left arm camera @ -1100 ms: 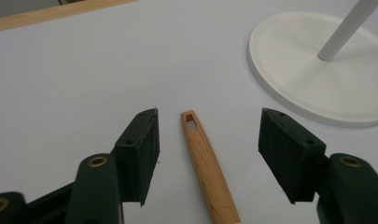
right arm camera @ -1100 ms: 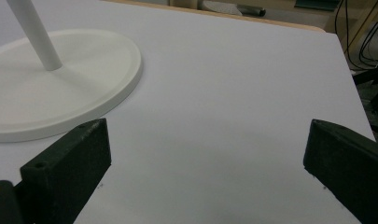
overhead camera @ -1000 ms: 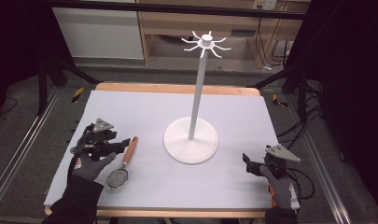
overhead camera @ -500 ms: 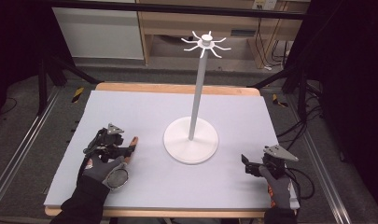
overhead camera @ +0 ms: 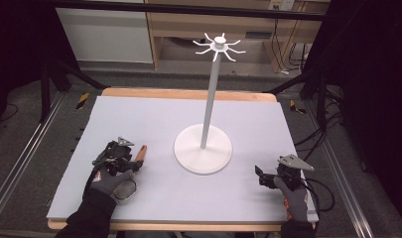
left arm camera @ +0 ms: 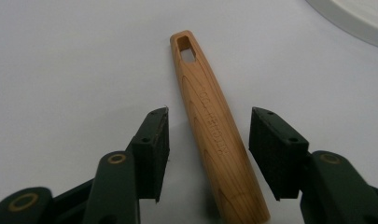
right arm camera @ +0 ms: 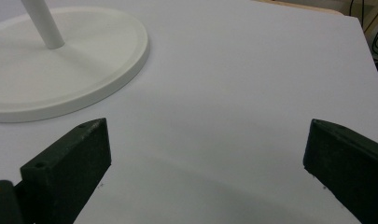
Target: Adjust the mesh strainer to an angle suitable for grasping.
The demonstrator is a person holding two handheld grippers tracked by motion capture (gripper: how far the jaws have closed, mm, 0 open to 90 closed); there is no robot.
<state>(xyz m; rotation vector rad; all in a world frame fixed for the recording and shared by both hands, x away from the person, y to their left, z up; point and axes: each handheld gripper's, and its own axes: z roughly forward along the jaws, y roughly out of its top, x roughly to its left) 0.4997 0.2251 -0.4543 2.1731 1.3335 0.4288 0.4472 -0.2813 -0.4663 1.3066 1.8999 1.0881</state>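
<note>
Left gripper (left arm camera: 207, 154) lowered over the wooden handle (left arm camera: 210, 130)

Its jaws, just closing, straddle the handle on the table (overhead camera: 154, 114) without touching; right gripper (right arm camera: 205, 163) unmoved, wide open. White stand (overhead camera: 203, 148) nearby, nothing blocks.

Left gripper (overhead camera: 125, 159) sits low over the table, its hand (overhead camera: 106, 177) in a dark grey glove, forearm in a black sleeve coming in from the bottom edge and angling up and to the right. Its jaws have just been closing, and in the left gripper view (left arm camera: 210, 154) they stand partway apart, the pads (left arm camera: 161, 149) short of any contact, one on each side of the wooden handle (left arm camera: 210, 135) lying between them. Right gripper (overhead camera: 260, 174) rests low at the near right of the table, pointing left, grey three-cornered plate on top, cable trailing behind the gloved hand (overhead camera: 290, 191). Its jaws stand wide apart in the right gripper view (right arm camera: 207, 158), nothing between them.
</note>
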